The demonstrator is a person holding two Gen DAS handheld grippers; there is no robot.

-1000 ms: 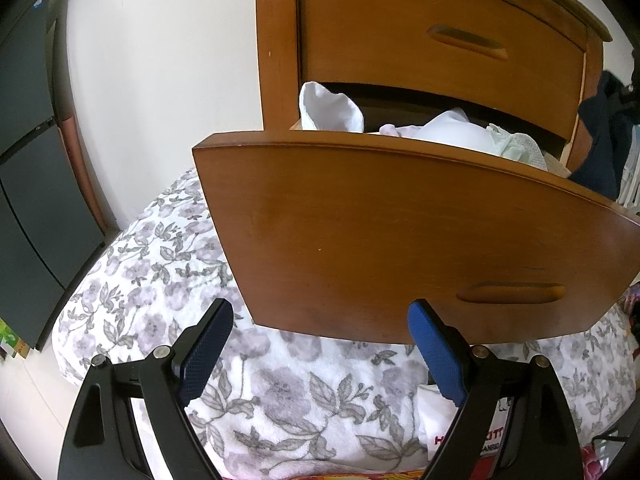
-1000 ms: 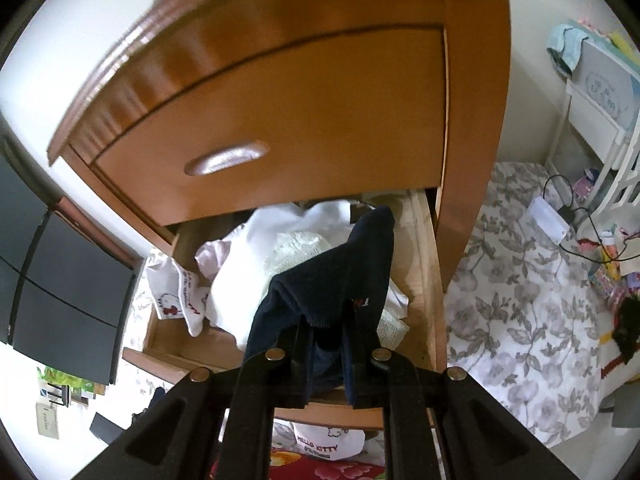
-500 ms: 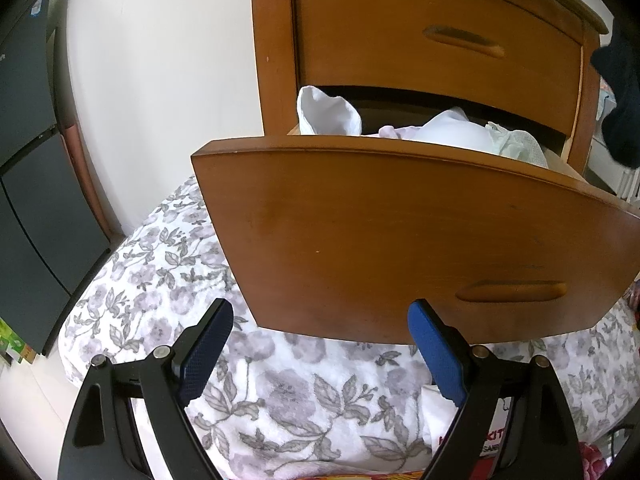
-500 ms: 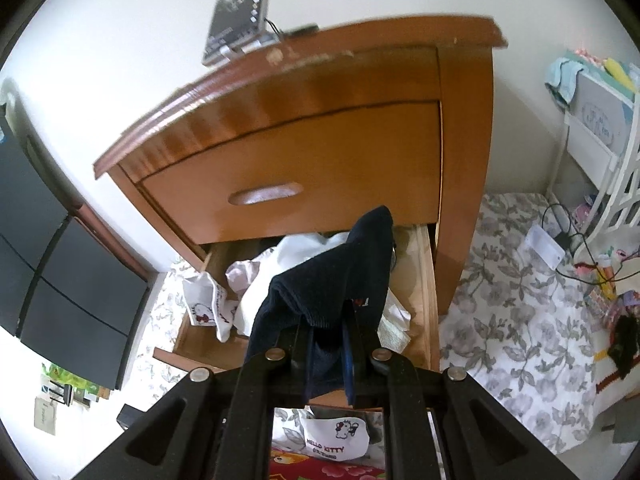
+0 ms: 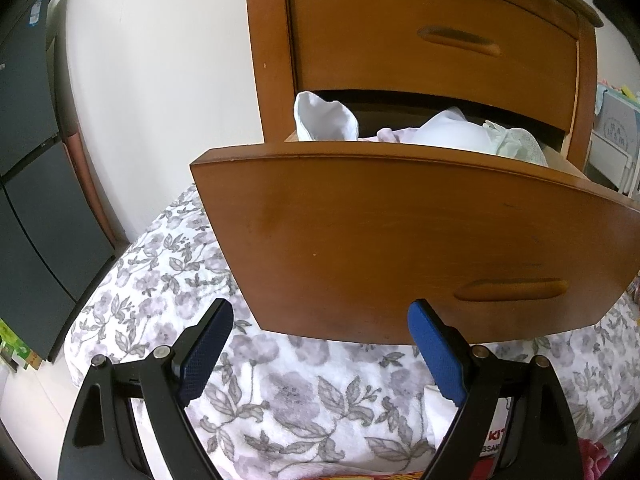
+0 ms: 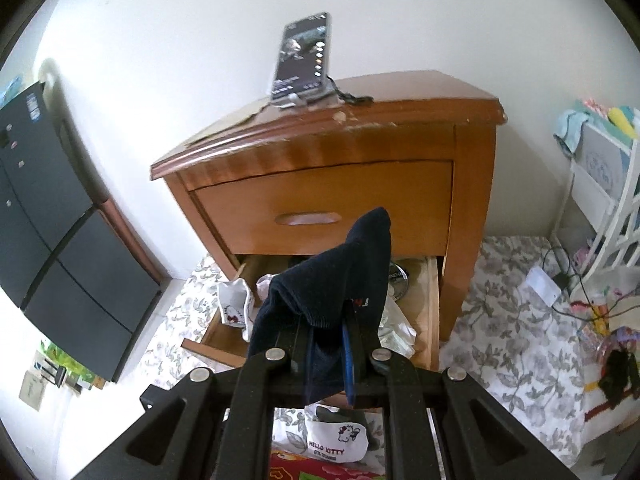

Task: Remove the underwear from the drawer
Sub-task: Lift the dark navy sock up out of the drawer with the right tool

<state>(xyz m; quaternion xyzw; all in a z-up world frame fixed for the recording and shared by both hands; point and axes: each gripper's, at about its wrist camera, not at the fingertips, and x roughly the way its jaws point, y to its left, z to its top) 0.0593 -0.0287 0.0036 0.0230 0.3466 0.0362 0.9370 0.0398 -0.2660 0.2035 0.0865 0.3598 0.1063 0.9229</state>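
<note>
Right gripper (image 6: 326, 344) pinching dark navy underwear (image 6: 332, 280), clear above open wooden drawer (image 6: 430, 304) — left gripper (image 5: 320, 350) spread wide, empty, tilted down below drawer's front edge.

underwear (image 6: 340, 280): navy, bunched, lifted above drawer
drawer (image 5: 400, 248): lower, wooden, pulled open, pale garments inside

1. The left gripper (image 5: 320, 354) hangs below a pulled-out wooden drawer (image 5: 420, 248), its blue-padded fingers (image 5: 206, 352) spread wide with nothing between them
2. White garments (image 5: 456, 134) heap above the drawer's front edge, one white piece (image 5: 324, 118) standing up at the left corner
3. The upper drawer (image 5: 432, 36) of the nightstand is closed
4. A floral-printed blanket (image 5: 168, 276) spreads beneath, a dark cabinet (image 5: 36, 200) at left
</note>
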